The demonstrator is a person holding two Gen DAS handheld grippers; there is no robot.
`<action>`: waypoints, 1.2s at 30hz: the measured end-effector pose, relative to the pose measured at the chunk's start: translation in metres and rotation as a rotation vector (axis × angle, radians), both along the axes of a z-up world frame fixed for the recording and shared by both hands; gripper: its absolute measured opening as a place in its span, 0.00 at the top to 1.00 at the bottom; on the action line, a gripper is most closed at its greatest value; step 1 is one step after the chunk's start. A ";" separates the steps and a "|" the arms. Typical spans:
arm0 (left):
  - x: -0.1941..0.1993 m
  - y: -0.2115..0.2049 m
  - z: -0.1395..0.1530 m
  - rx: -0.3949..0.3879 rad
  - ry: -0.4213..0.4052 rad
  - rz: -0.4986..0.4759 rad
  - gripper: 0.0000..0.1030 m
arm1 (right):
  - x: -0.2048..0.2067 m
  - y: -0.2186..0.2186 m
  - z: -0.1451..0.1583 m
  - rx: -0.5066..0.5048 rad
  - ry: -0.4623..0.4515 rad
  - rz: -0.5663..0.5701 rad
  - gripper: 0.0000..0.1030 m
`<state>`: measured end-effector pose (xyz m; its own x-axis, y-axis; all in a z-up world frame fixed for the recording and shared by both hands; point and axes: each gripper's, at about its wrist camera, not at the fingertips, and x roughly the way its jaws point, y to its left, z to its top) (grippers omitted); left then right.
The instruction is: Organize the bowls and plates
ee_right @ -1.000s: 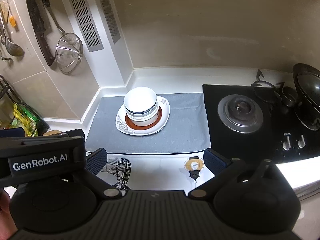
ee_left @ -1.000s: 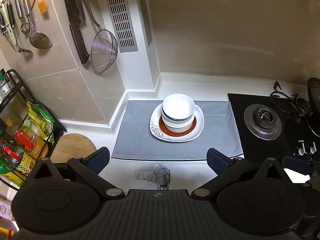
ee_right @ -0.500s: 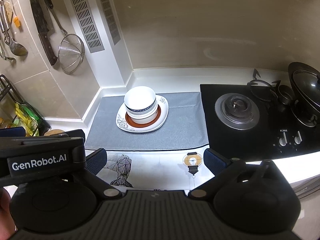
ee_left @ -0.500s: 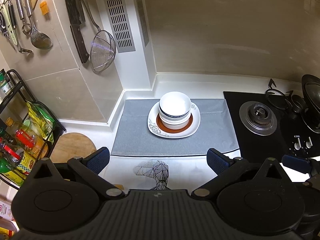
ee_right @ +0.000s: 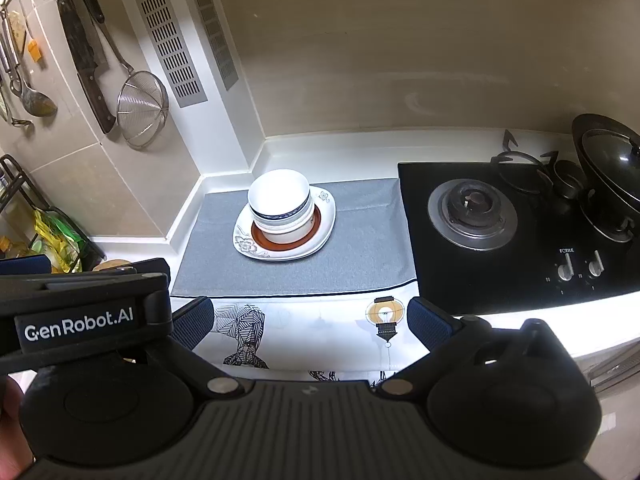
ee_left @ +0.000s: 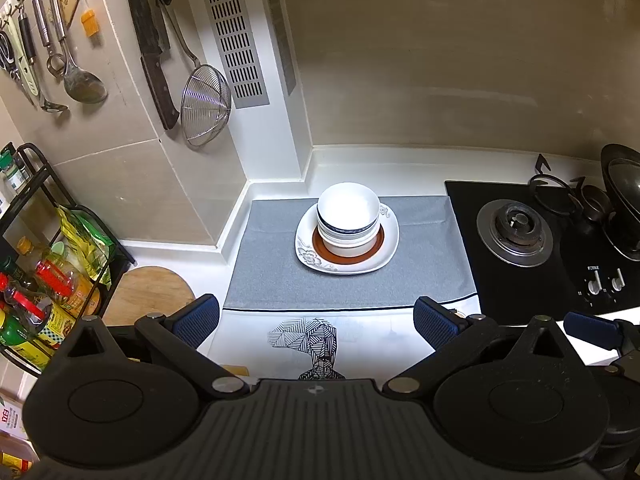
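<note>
A stack of white bowls (ee_left: 348,216) (ee_right: 279,200) stands on a brown-rimmed plate (ee_left: 362,251) that lies on a larger white floral plate (ee_left: 310,256) (ee_right: 244,245), all on a grey mat (ee_left: 264,264) (ee_right: 208,248). My left gripper (ee_left: 316,322) is open and empty, well in front of the stack over the counter's front edge. My right gripper (ee_right: 310,316) is open and empty, also in front of the stack and a little to its right. The left gripper's body shows at the left of the right wrist view.
A black gas hob (ee_left: 516,228) (ee_right: 472,208) with a lidded wok (ee_right: 612,156) lies right of the mat. Utensils, a knife and a strainer (ee_left: 204,106) hang on the left wall. A rack of bottles (ee_left: 44,280) and a wooden board (ee_left: 148,292) stand at left.
Both grippers have drawn back and up from the stack, which looks smaller and farther now. The bowls and plates have not moved.
</note>
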<state>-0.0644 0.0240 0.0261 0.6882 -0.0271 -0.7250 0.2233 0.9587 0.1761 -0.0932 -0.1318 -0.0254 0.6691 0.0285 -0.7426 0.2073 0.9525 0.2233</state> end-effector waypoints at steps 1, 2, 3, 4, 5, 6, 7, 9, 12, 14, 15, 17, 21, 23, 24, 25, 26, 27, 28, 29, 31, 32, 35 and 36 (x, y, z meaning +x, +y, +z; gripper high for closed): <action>-0.001 -0.001 0.000 0.002 -0.001 -0.001 0.00 | -0.001 -0.001 0.000 0.001 -0.001 -0.001 0.00; 0.000 -0.001 0.000 0.005 -0.001 -0.001 0.00 | -0.001 -0.001 0.000 0.004 -0.001 -0.001 0.00; -0.001 -0.002 0.000 0.008 0.000 -0.002 0.00 | -0.001 -0.002 -0.001 0.008 0.000 -0.002 0.00; -0.001 -0.003 0.000 0.010 0.000 -0.003 0.00 | -0.002 -0.003 -0.001 0.010 0.001 -0.004 0.00; -0.002 -0.004 0.000 0.010 0.000 -0.004 0.00 | -0.002 -0.003 -0.001 0.011 0.000 -0.005 0.00; -0.002 -0.004 0.000 0.010 -0.001 -0.005 0.00 | -0.002 -0.004 -0.001 0.010 -0.001 -0.006 0.00; -0.003 -0.005 0.000 0.011 -0.002 -0.005 0.00 | -0.003 -0.004 -0.002 0.011 -0.002 -0.007 0.00; -0.003 -0.005 0.000 0.013 -0.004 -0.009 0.00 | -0.003 -0.004 -0.002 0.013 -0.004 -0.011 0.00; -0.004 -0.008 0.001 0.019 -0.007 -0.015 0.00 | -0.005 -0.005 -0.002 0.015 -0.008 -0.016 0.00; -0.005 -0.010 0.001 0.023 -0.008 -0.017 0.00 | -0.006 -0.007 -0.002 0.017 -0.010 -0.017 0.00; -0.005 -0.011 0.002 0.026 -0.007 -0.019 0.00 | -0.006 -0.007 -0.002 0.016 -0.012 -0.016 0.00; -0.006 -0.012 0.002 0.029 -0.009 -0.021 0.00 | -0.007 -0.009 -0.002 0.013 -0.015 -0.015 0.00; -0.006 -0.013 0.001 0.032 -0.008 -0.021 0.00 | -0.009 -0.010 -0.003 0.016 -0.014 -0.017 0.00; -0.005 -0.014 0.000 0.034 -0.007 -0.021 0.00 | -0.009 -0.011 -0.004 0.019 -0.013 -0.017 0.00; -0.005 -0.014 -0.001 0.033 -0.006 -0.021 0.00 | -0.009 -0.011 -0.004 0.020 -0.011 -0.016 0.00; -0.004 -0.014 -0.001 0.032 -0.004 -0.020 0.00 | -0.008 -0.012 -0.004 0.020 -0.009 -0.016 0.00; -0.003 -0.013 -0.002 0.030 -0.002 -0.021 0.00 | -0.008 -0.012 -0.005 0.021 -0.006 -0.017 0.00; -0.003 -0.013 -0.003 0.028 -0.001 -0.022 0.00 | -0.007 -0.012 -0.005 0.021 -0.005 -0.020 0.00; -0.002 -0.013 -0.004 0.027 -0.001 -0.025 0.00 | -0.006 -0.012 -0.005 0.019 -0.004 -0.021 0.00; -0.001 -0.014 -0.004 0.025 -0.001 -0.027 0.00 | -0.006 -0.012 -0.005 0.018 -0.003 -0.023 0.00; 0.001 -0.014 -0.005 0.021 -0.001 -0.032 0.00 | -0.004 -0.012 -0.006 0.015 -0.002 -0.028 0.00; 0.002 -0.014 -0.006 0.018 0.000 -0.035 0.00 | -0.003 -0.012 -0.006 0.013 -0.002 -0.031 0.00; 0.009 -0.015 -0.008 0.013 0.010 -0.042 0.00 | 0.002 -0.011 -0.008 0.017 0.011 -0.042 0.00; 0.011 -0.015 -0.009 0.013 0.013 -0.046 0.00 | 0.004 -0.011 -0.009 0.018 0.014 -0.045 0.00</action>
